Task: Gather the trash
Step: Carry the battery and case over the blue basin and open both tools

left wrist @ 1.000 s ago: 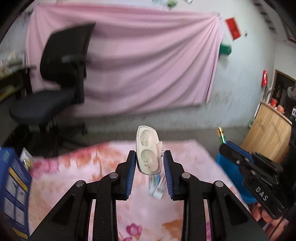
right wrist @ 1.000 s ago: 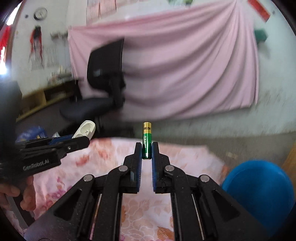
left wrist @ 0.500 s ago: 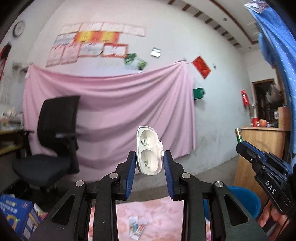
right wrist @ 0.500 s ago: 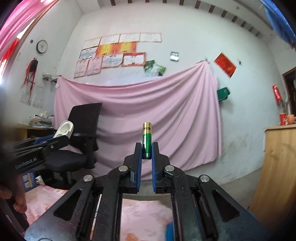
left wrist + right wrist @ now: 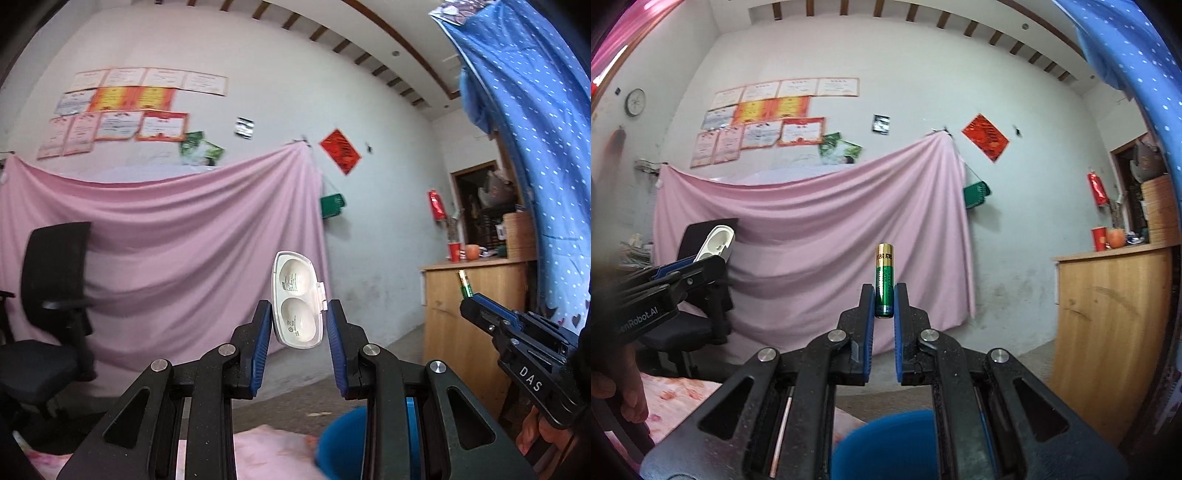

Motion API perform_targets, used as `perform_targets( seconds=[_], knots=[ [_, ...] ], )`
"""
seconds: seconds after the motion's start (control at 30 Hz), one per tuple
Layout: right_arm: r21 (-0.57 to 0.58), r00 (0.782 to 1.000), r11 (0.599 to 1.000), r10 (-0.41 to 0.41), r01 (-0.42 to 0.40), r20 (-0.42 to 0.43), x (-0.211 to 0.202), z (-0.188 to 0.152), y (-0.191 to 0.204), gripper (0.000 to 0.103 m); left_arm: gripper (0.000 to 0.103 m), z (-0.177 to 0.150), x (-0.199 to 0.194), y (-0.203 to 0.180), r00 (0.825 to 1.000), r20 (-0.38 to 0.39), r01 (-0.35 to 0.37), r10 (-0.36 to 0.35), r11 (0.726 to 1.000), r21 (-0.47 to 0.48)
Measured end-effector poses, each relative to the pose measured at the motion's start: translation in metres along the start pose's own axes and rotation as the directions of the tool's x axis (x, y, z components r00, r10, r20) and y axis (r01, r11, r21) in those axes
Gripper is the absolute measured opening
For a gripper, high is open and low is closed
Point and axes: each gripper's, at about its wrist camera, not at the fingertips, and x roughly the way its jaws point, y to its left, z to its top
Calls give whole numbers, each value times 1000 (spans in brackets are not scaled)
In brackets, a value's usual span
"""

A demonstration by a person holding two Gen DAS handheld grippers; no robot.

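Note:
My left gripper (image 5: 299, 325) is shut on a white plastic clamshell case (image 5: 298, 299), held upright with its two hollows facing me. My right gripper (image 5: 884, 306) is shut on a green and gold battery (image 5: 884, 280) that stands on end between the blue pads. Both are raised, facing the far wall. A blue bin (image 5: 886, 443) lies just below the right gripper, and its rim (image 5: 343, 439) shows low in the left wrist view. Each gripper also appears in the other's view: the right one (image 5: 467, 295) with the battery, the left one (image 5: 709, 254) with the case.
A floral pink cloth (image 5: 258, 454) covers the table at the bottom edge. A black office chair (image 5: 51, 302) stands left before a pink wall drape (image 5: 177, 240). A wooden cabinet (image 5: 1108, 332) with red cups stands right. Blue dotted fabric (image 5: 535, 147) hangs at the far right.
Both grippers have tilted up from the table toward the wall, still holding their items. The blue bin has come under the right gripper, and the table has dropped nearly out of view.

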Motion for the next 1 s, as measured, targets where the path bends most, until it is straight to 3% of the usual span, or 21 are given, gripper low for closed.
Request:
perform_targets(
  seconds=[0.23, 0.33, 0.4, 0.5, 0.63, 0.7, 0.83, 1.0],
  knots=[
    [-9, 993, 998, -67, 67, -92, 3, -20, -37, 37, 26, -21, 41, -34, 988, -93, 120, -120, 993, -8],
    [-3, 984, 996, -83, 84, -160, 10, -31, -48, 37, 26, -31, 60, -40, 971, -181, 153, -156, 988, -31],
    [2, 965, 995, -97, 101, -243, 20, -40, -55, 37, 26, -39, 73, -43, 953, -253, 160, -166, 986, -44],
    [23, 929, 994, -94, 109, -357, 33, -55, -65, 37, 26, -51, 95, -48, 909, -369, 180, -195, 981, -76],
    [64, 861, 993, -58, 104, -505, 49, -77, -74, 37, 26, -69, 125, -50, 816, -533, 179, -224, 974, -136],
    [83, 824, 991, -39, 104, -565, 55, -88, -79, 37, 26, -77, 133, -48, 780, -581, 163, -231, 972, -168],
    [87, 766, 991, -22, 102, -642, 61, -104, -81, 37, 26, -83, 146, -44, 733, -633, 143, -248, 967, -213],
    [101, 730, 991, 4, 88, -683, 66, -113, -83, 36, 26, -92, 162, -41, 667, -697, 110, -262, 961, -255]
  ],
)
